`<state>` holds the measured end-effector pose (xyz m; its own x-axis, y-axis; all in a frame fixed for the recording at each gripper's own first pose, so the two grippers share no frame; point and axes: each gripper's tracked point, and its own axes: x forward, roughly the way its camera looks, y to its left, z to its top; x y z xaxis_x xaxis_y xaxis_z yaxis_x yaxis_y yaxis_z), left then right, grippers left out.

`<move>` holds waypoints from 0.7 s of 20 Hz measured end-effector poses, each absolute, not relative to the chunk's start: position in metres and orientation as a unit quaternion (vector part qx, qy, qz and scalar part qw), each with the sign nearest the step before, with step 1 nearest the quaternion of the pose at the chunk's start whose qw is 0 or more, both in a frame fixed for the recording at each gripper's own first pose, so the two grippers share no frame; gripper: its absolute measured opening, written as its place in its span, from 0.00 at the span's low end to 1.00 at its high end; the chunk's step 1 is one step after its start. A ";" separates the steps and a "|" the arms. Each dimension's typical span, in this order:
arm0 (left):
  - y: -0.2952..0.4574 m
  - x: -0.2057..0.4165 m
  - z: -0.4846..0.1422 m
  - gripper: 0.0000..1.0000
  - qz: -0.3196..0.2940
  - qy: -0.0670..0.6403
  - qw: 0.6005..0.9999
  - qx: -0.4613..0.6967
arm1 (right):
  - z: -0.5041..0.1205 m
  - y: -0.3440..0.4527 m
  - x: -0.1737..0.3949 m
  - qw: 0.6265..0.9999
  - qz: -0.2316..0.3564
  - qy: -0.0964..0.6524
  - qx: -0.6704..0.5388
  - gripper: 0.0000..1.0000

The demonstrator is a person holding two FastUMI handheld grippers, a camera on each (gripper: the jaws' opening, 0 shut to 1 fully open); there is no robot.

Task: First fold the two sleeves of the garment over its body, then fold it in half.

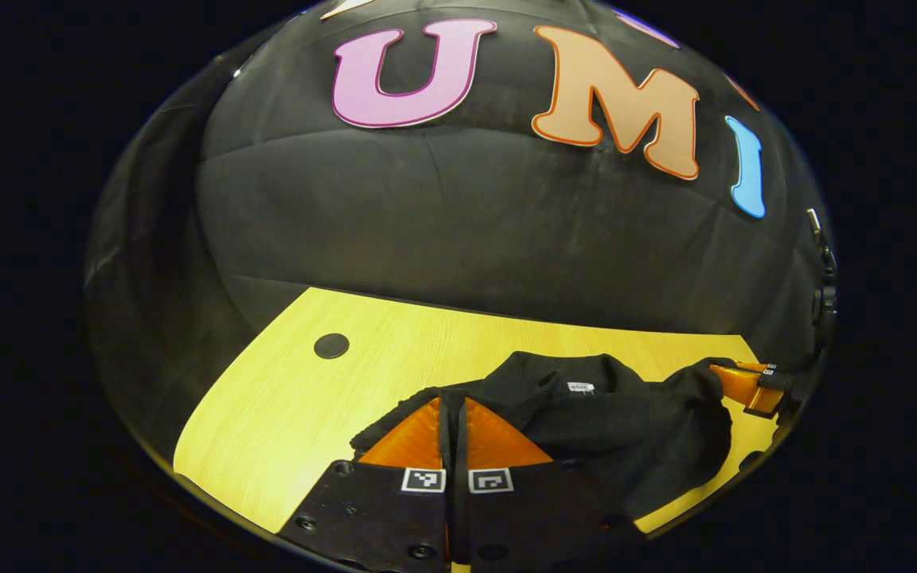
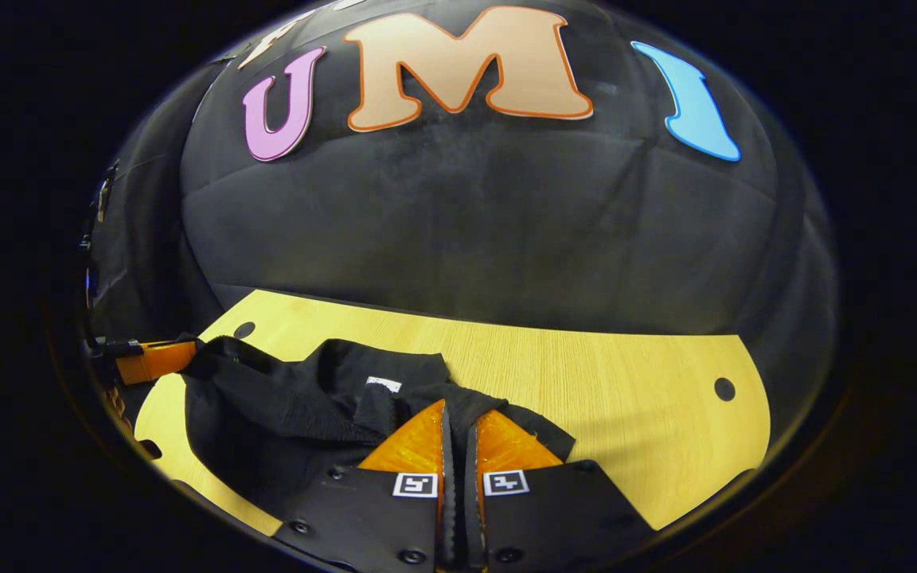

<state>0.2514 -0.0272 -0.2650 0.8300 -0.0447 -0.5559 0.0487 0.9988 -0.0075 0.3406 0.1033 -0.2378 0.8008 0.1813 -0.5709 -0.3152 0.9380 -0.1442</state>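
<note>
Both orange-fingered grippers, left gripper point(image 1: 454, 410) and right gripper point(image 2: 455, 414), are pinched on a black knitted garment point(image 1: 626, 430), bunched ahead of the fingers over the yellow wooden table point(image 1: 283, 406). Folding is judged well underway; flattening remains.

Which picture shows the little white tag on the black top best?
The left gripper view shows the white tag best: it lies flat inside the collar of the black garment, fully in sight. In the right gripper view the tag shows too, but tilted among folds, just beyond the right gripper.
</note>
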 end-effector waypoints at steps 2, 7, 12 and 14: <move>-0.029 0.255 -0.275 0.00 -0.023 0.296 0.955 0.002 | -0.245 0.101 0.345 0.942 0.125 0.292 -0.112 0.06; -0.030 0.265 -0.282 0.00 -0.009 0.288 0.957 0.010 | -0.251 0.108 0.354 0.944 0.122 0.286 -0.110 0.23; -0.031 0.265 -0.274 0.40 -0.012 0.280 0.960 0.005 | -0.231 0.089 0.361 0.954 0.092 0.259 -0.119 0.77; -0.029 0.268 -0.266 1.00 -0.006 0.264 0.964 -0.002 | -0.221 0.085 0.360 0.958 0.086 0.245 -0.119 1.00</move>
